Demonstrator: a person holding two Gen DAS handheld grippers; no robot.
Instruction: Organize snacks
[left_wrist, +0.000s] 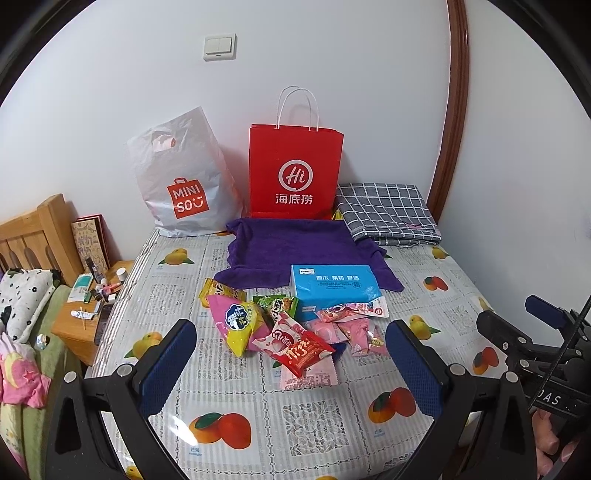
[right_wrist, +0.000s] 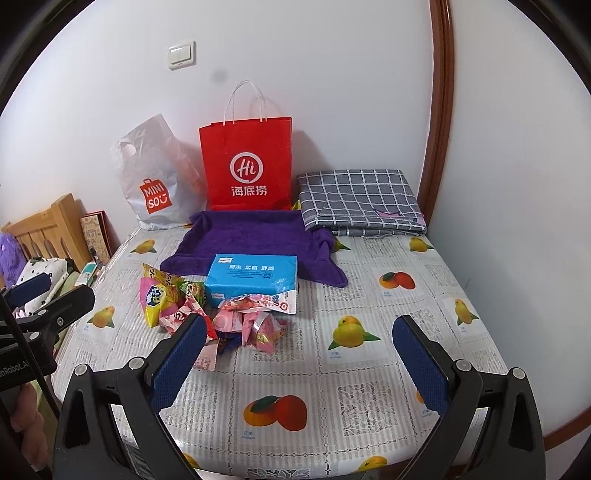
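A pile of snack packets (left_wrist: 291, 332) (right_wrist: 221, 314) lies mid-table: a yellow-pink bag (left_wrist: 236, 319), a red packet (left_wrist: 301, 349), a green one (left_wrist: 277, 304) and several pink sachets (left_wrist: 354, 332). Behind them rests a blue tissue pack (left_wrist: 334, 288) (right_wrist: 251, 277). My left gripper (left_wrist: 291, 332) hovers open just short of the pile, nothing between its fingers. My right gripper (right_wrist: 299, 328) hangs open over bare tablecloth to the pile's right; its left finger (right_wrist: 181, 354) overlaps the pile's near edge. A red paper bag (left_wrist: 295, 170) (right_wrist: 247, 166) stands at the wall.
A purple towel (left_wrist: 295, 247) (right_wrist: 251, 236) lies before the red bag, a white MINISO bag (left_wrist: 181, 181) (right_wrist: 155, 177) to its left, folded checked cloth (left_wrist: 384, 210) (right_wrist: 358, 199) at the back right. A cluttered wooden nightstand (left_wrist: 92, 314) and a bed sit left of the fruit-print tablecloth (right_wrist: 369, 295).
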